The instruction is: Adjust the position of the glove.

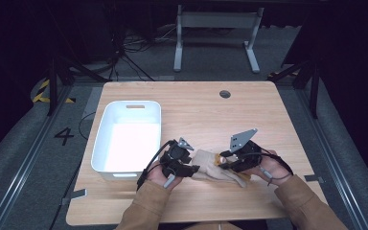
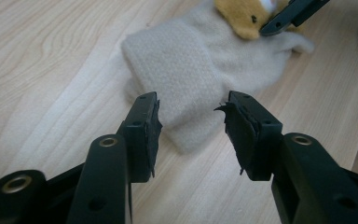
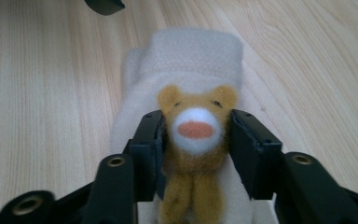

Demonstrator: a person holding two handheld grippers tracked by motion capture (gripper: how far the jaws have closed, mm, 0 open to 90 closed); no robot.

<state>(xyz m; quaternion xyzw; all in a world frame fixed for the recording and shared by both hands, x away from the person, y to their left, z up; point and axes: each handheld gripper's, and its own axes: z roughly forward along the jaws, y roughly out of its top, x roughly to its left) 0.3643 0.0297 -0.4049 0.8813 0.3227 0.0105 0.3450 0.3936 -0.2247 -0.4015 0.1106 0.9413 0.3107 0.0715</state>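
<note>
1. Your right gripper (image 3: 196, 135) straddles the mitten's (image 1: 213, 168) bear face (image 3: 195, 122), jaws apart, not pressing; closing there risks pinching only fluff, and it slips.
2. Your left gripper (image 2: 193, 128) stands open before the cuff (image 2: 177, 74).
3. The mitten lies flat on the table (image 1: 196, 110) between your hands, long axis running from one gripper to the other, cuff toward your left gripper.

Bare surface (image 1: 206, 112) lies open far and right; the bin (image 1: 127, 136) blocks the left, mitten (image 1: 215, 168) sits near.
</note>
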